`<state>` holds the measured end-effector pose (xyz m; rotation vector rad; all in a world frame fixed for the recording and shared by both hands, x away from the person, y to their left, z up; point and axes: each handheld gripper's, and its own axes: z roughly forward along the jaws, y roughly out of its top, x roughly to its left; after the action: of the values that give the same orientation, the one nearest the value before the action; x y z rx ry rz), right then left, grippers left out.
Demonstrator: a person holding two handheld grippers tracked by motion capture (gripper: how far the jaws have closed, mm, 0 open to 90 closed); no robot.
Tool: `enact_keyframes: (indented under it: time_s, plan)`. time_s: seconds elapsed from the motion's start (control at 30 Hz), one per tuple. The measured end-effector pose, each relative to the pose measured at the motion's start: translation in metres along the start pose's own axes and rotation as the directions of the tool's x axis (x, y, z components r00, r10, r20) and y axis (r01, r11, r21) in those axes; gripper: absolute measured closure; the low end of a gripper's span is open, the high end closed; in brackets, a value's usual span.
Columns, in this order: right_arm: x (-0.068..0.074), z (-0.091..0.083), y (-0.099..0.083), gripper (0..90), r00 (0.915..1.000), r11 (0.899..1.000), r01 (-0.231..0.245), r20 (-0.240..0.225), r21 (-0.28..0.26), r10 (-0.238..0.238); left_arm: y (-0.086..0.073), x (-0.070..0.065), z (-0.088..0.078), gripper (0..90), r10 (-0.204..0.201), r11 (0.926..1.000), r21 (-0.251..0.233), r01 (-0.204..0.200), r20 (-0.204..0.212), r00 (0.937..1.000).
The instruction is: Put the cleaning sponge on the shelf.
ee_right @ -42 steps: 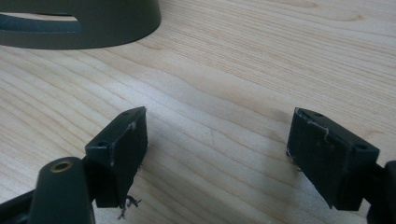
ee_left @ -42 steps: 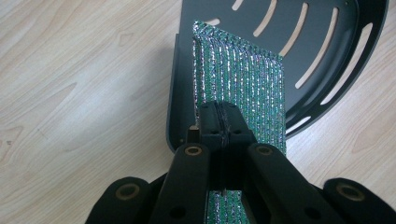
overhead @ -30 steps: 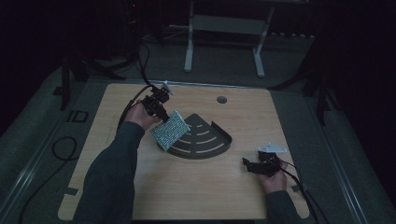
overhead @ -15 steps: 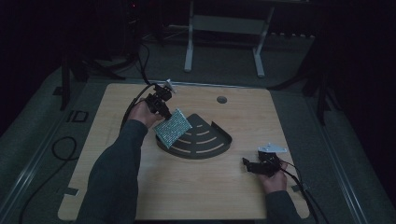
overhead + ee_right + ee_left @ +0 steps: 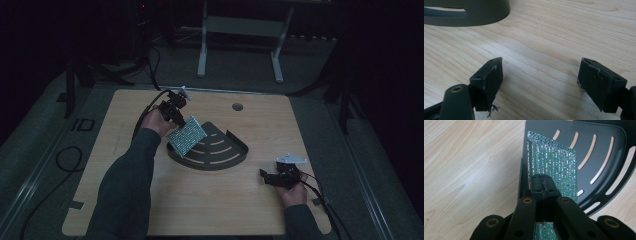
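Left gripper [image 5: 176, 119] is clamped on our glittery green pad [image 5: 186, 135], tilted over the dark slotted corner shelf [image 5: 220, 155] at centre frame; we judge placing is under way. Next we lower it flat, then release. Right gripper [image 5: 268, 178] rests open, lower right on the tabletop [image 5: 240, 210]

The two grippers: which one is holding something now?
The left gripper, shut on the glittery green scouring pad over the dark slotted corner shelf. The right gripper rests open, holding nothing.
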<state>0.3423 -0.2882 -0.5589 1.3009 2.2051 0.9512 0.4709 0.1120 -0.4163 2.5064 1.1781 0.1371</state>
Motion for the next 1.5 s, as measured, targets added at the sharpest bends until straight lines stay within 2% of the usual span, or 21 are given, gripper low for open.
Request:
enact_keyframes:
  time_s: [0.23, 0.47, 0.67, 0.83, 0.97, 1.5]
  plan:
    - [0.000, 0.000, 0.000, 19.6, 1.0000, 1.000, 0.000, 0.000, 0.000, 0.000, 0.002, 0.000, 0.004, 90.0, 0.014, 0.9999, -0.003, -0.014, -0.005, 0.9999]
    - [0.000, 0.000, 0.000, 19.6, 1.0000, 1.000, 0.000, -0.001, -0.001, 0.000, 0.004, 0.001, 0.007, 90.0, 0.011, 0.9999, -0.001, -0.011, 0.000, 0.9999]
    - [0.000, 0.000, 0.000, 19.6, 1.0000, 1.000, -0.001, -0.001, 0.000, 0.001, 0.006, 0.002, 0.013, 90.0, 0.018, 0.9998, -0.008, -0.018, -0.013, 0.9997]
    - [0.000, 0.000, 0.000, 19.6, 1.0000, 1.000, 0.000, -0.001, 0.000, 0.000, 0.007, 0.001, 0.016, 90.0, 0.040, 0.9992, -0.002, -0.040, -0.019, 0.9990]
    - [0.000, 0.000, 0.000, 19.6, 1.0000, 1.000, 0.000, -0.001, 0.000, 0.000, 0.007, 0.001, 0.019, 90.0, 0.036, 0.9993, 0.001, -0.036, -0.022, 0.9991]
    - [0.000, 0.000, 0.000, 19.6, 1.0000, 1.000, -0.001, -0.002, 0.000, 0.001, 0.004, 0.001, 0.028, 89.9, 0.067, 0.9975, 0.023, -0.066, -0.053, 0.9963]
